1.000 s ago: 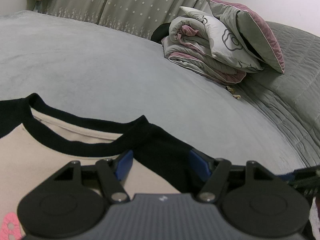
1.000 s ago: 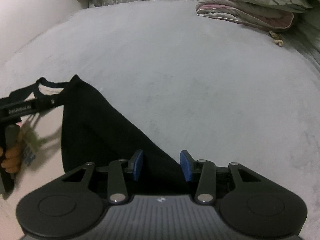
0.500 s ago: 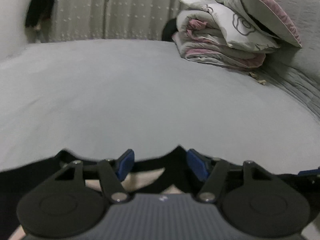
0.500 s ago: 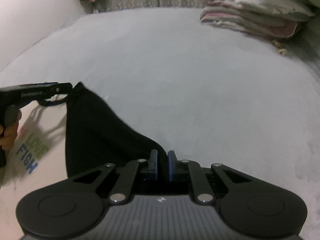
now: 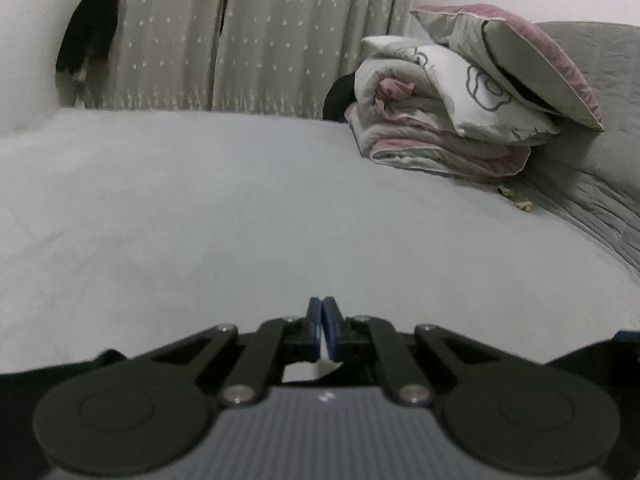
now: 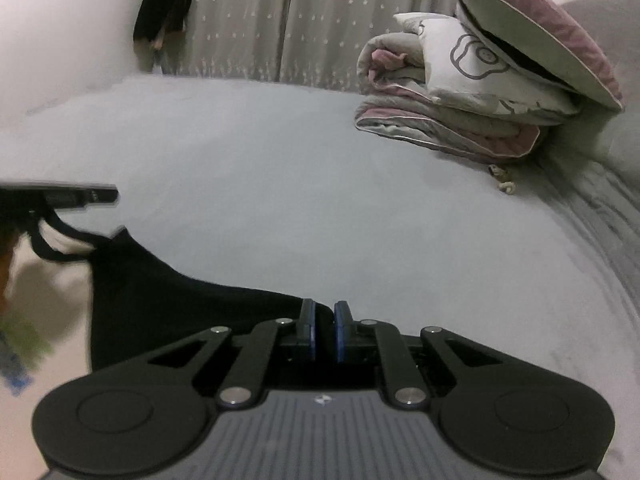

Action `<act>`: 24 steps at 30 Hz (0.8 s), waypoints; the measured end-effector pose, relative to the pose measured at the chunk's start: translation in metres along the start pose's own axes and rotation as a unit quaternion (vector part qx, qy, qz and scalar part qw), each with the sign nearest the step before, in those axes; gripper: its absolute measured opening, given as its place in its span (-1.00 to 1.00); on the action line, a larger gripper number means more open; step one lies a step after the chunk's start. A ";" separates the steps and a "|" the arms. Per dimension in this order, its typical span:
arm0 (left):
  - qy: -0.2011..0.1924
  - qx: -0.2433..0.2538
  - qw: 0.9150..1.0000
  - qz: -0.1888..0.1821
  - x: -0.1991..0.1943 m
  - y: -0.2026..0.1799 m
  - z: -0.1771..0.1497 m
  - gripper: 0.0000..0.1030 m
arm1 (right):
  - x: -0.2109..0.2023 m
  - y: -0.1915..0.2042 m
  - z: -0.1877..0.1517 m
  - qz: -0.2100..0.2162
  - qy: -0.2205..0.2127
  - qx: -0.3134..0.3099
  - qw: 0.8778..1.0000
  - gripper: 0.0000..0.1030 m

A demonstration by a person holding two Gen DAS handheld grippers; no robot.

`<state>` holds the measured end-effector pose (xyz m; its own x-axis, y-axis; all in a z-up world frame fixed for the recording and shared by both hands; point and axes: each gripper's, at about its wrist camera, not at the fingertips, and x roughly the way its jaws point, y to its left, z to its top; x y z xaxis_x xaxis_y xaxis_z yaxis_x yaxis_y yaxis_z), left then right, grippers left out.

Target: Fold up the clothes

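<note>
The shirt is cream with black sleeves and a black neckline; its black sleeve [image 6: 180, 304] lies on the grey bed and runs up to my right gripper [image 6: 324, 328]. That gripper is shut on the sleeve's edge, with only a thin slit between the blue pads. At the left edge of the right wrist view, my left gripper [image 6: 100, 194] holds the raised neckline [image 6: 60, 242]. In its own view the left gripper [image 5: 323, 320] has its pads pressed together. A scrap of cream cloth [image 5: 310, 372] shows just behind them, and black cloth [image 5: 60, 372] sits at the lower corners.
The grey bed [image 5: 240, 220] stretches ahead. A folded quilt with a pillow on top [image 5: 460, 128] lies at the back right, with a small beige tassel [image 5: 518, 200] beside it. Patterned curtains [image 5: 260, 40] and a dark hanging item [image 5: 88, 32] stand behind.
Both grippers went from open to shut: the right on the black sleeve first, then the left at the neckline. Both views tilted up, and the shirt slid low out of the left view.
</note>
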<state>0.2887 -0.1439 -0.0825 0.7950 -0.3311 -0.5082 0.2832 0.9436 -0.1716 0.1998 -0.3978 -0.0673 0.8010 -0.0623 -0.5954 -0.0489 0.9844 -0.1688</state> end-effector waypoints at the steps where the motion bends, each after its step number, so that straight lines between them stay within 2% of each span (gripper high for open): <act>1: 0.010 -0.002 1.000 -0.001 0.004 0.000 -0.001 -0.94 | 0.006 0.002 -0.001 -0.001 0.006 -0.002 1.000 -0.79; 3: 0.031 -0.006 0.999 -0.003 0.012 0.001 -0.003 -0.93 | 0.017 0.006 -0.007 0.001 0.020 -0.006 1.000 -0.79; 5: 0.047 -0.032 0.998 -0.019 0.013 0.010 -0.005 -0.80 | 0.024 0.006 -0.013 0.005 0.028 -0.002 1.000 -0.79; 7: 0.053 -0.064 0.996 -0.032 0.015 0.019 -0.005 -0.22 | 0.025 0.003 -0.019 0.011 0.029 0.011 0.999 -0.79; 9: 0.046 -0.073 0.995 -0.043 0.015 0.028 -0.006 -0.17 | 0.025 -0.002 -0.023 0.020 0.026 0.029 0.999 -0.78; 11: 0.058 -0.072 0.994 -0.059 0.018 0.030 -0.007 -0.23 | 0.025 -0.007 -0.026 0.028 0.021 0.046 0.998 -0.78; 12: 0.067 -0.062 0.994 -0.060 0.020 0.028 -0.009 -0.37 | 0.024 -0.009 -0.027 0.031 0.019 0.053 0.998 -0.78; 13: 0.077 -0.051 0.994 -0.062 0.022 0.025 -0.010 -0.72 | 0.024 -0.009 -0.028 0.033 0.016 0.059 0.998 -0.78; 14: 0.076 -0.035 0.995 -0.057 0.021 0.020 -0.011 -0.78 | 0.024 -0.010 -0.029 0.034 0.013 0.064 0.997 -0.78; 15: 0.075 -0.019 0.996 -0.053 0.021 0.014 -0.013 -0.92 | 0.024 -0.011 -0.030 0.036 0.010 0.070 0.997 -0.78; 20: 0.016 0.025 1.000 0.011 0.008 -0.014 -0.009 -0.93 | 0.015 -0.014 -0.027 0.040 -0.007 0.081 0.996 -0.78; 24: 0.048 0.050 0.997 0.045 0.028 -0.024 -0.018 -0.91 | 0.022 -0.020 -0.029 0.050 0.005 0.096 0.994 -0.78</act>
<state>0.2946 -0.1762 -0.1076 0.7659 -0.2392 -0.5968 0.2690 0.9623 -0.0404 0.2016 -0.4232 -0.0998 0.7918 0.0361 -0.6097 -0.0118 0.9990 0.0439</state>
